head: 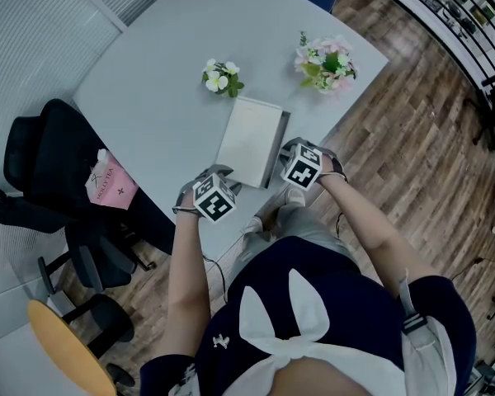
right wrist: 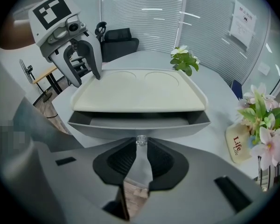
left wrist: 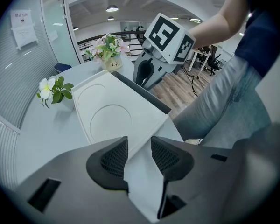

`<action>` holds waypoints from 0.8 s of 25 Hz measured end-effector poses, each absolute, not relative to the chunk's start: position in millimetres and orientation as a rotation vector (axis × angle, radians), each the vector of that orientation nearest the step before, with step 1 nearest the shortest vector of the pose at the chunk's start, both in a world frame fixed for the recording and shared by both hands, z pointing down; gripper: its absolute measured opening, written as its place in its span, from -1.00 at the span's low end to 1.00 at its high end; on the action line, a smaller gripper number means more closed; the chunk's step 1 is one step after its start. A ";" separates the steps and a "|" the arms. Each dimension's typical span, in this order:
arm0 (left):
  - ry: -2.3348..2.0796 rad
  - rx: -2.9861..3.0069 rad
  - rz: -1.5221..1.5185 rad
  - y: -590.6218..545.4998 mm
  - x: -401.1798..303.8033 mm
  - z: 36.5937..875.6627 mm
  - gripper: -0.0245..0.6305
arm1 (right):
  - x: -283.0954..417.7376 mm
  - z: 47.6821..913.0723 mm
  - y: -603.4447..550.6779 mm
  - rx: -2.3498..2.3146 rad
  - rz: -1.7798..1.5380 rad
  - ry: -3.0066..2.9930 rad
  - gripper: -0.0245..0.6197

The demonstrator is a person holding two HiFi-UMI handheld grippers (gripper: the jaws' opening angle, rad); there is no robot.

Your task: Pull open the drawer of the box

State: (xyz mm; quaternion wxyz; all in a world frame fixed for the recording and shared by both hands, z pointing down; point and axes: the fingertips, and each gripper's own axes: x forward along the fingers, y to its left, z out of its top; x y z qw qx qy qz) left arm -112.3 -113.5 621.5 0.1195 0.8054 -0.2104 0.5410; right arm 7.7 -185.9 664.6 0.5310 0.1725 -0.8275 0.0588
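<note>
A flat white box (head: 252, 139) lies near the front edge of the grey table (head: 157, 89). Its grey drawer (right wrist: 140, 125) stands partly pulled out on the side toward my right hand. My right gripper (right wrist: 141, 150) is shut on the small clear knob (right wrist: 141, 140) at the middle of the drawer front. In the left gripper view the box's (left wrist: 112, 115) near corner fills the gap between the pads of my left gripper (left wrist: 140, 155), which is shut on it. In the head view the left gripper (head: 219, 176) and the right gripper (head: 293, 153) flank the box's near end.
A small white-flower pot (head: 221, 77) and a pink-flower pot (head: 326, 63) stand behind the box. A black office chair (head: 49, 151) with a pink bag (head: 109, 184) is at the left. The table edge and wooden floor (head: 412, 139) lie close to the right.
</note>
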 end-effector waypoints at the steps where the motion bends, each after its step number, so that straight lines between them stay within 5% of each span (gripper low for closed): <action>1: -0.616 2.355 1.581 -113.6 -112.1 621.6 -0.42 | 9.2 664.9 -185.5 0.411 0.141 -1.972 -0.68; 20: -0.603 2.346 1.573 -110.2 -112.3 622.0 -0.42 | 32.9 664.8 -178.2 0.446 0.156 -1.965 -0.68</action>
